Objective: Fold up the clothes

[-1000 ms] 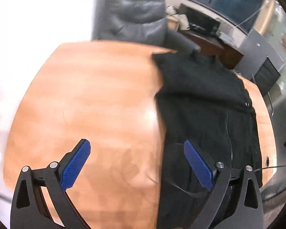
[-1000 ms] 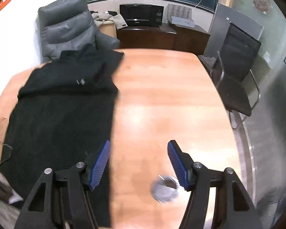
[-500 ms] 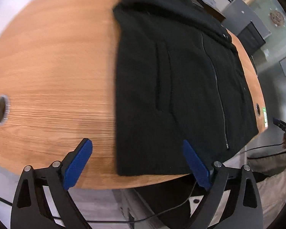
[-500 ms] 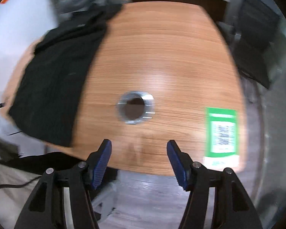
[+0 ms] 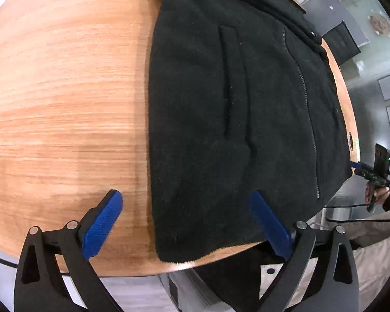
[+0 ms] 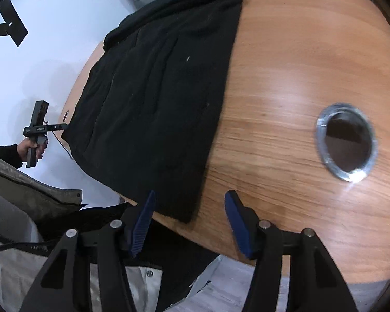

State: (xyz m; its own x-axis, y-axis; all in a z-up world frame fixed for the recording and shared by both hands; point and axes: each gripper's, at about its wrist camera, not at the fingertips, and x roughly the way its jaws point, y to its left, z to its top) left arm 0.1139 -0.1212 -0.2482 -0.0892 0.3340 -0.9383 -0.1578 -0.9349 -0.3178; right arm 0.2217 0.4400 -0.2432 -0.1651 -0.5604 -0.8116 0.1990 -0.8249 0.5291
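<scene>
A black fleece jacket (image 5: pixel 234 109) with a front zip lies flat on the wooden table (image 5: pixel 59 98); its hem reaches the near edge. It also shows in the right wrist view (image 6: pixel 158 98). My left gripper (image 5: pixel 186 223) is open, its blue pads straddling the jacket's near left hem corner just above it. My right gripper (image 6: pixel 188 223) is open, straddling the jacket's near right hem corner at the table edge (image 6: pixel 273 247).
A round metal cable grommet (image 6: pixel 347 141) is set in the table right of the jacket. The other hand-held gripper shows at the far side in each view (image 5: pixel 377 174) (image 6: pixel 37 132). Floor lies below the near table edge.
Both grippers have tilted down and come in toward the near table edge, from looking across the room to sitting over the jacket's two hem corners. Both stay open.
</scene>
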